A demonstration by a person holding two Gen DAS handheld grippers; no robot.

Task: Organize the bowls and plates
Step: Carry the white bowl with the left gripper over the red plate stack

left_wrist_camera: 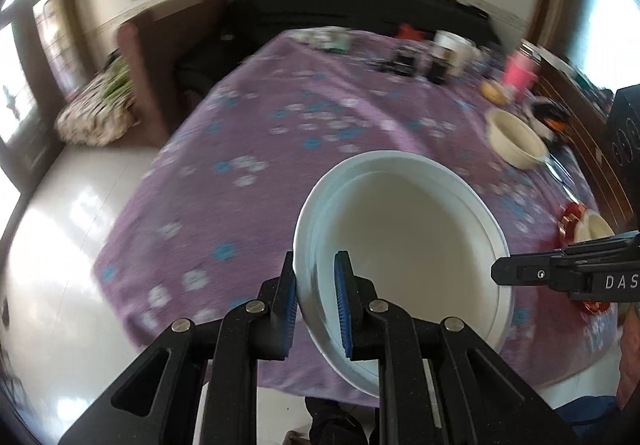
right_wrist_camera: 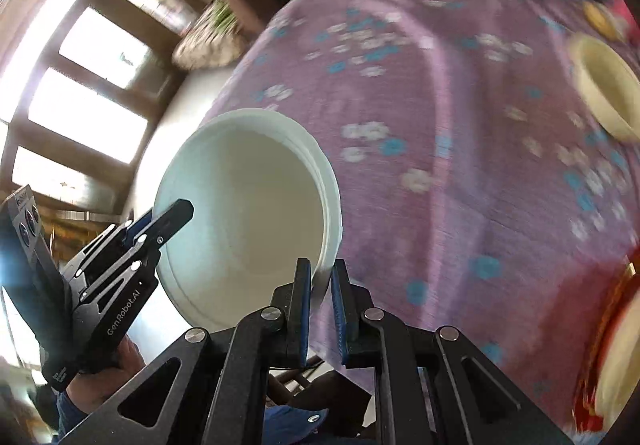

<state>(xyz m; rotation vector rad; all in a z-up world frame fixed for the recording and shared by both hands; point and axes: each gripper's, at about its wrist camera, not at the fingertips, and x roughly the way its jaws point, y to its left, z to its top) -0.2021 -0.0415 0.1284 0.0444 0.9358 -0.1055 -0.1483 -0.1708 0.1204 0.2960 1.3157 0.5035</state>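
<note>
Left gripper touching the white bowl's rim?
Touching. The left wrist view shows the left gripper with its blue pads pressed on both sides of the white bowl rim.

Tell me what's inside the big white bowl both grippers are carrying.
Nothing shows inside the white bowl: its inner wall and bottom look bare. The left gripper and right gripper each clamp its rim, hiding small strips of wall. Its underside faces away, unseen.

The left tool (left_wrist_camera: 316, 305) points steeply downward, its blue pads (left_wrist_camera: 343, 309) clamped on one side of the white bowl's (left_wrist_camera: 408, 241) rim. The right tool (right_wrist_camera: 321, 305), likewise angled down, clamps the opposite side of the rim.
</note>
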